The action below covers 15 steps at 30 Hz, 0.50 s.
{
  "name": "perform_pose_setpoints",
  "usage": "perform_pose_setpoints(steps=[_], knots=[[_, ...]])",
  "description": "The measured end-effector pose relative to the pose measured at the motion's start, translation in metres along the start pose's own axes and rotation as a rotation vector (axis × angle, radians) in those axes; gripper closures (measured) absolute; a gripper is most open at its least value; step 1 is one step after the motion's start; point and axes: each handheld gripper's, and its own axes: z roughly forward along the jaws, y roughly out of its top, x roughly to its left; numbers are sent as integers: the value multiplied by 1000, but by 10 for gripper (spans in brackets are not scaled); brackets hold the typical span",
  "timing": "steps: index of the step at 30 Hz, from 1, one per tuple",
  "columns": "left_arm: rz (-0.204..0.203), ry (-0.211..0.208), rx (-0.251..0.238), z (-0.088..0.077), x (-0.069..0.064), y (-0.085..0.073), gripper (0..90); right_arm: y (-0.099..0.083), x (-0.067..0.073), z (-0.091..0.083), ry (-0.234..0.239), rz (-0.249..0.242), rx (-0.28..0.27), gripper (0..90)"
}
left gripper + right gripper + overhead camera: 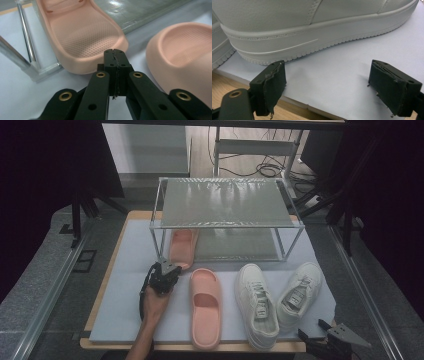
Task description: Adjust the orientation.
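- Resting just behind the heel of a pink slide (182,247), the left claw (168,268) has its jaws pressed together with nothing between them; the left gripper view shows the two pads meeting flat, their tips just short of the slide's (82,32) rounded heel rim.
- That pink slide lies partly under the metal shoe rack (226,202), on its lower shelf at the left end, heel sticking out toward the person.
- Its mate, the second pink slide (205,307), lies on the white mat (125,300) in front of the rack, just right of the left claw, toe toward the near edge.
- Two white sneakers (257,302) sit right of it, side by side and angled apart at the toes.
- At the near right corner of the surface, the right claw (327,334) is spread wide, holding nothing; the right gripper view shows its pads apart over the mat's edge, with a white sneaker's (312,27) sole just ahead.
- The person's left hand (154,304) reaches in from the bottom edge.
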Motion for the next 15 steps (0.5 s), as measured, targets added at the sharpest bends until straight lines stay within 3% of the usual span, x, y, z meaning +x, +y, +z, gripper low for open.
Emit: perform_pose_setpoints(steps=[15], knots=[[-42,1,6,23,8,13,899,0,0,0,4,2,-2,141]])
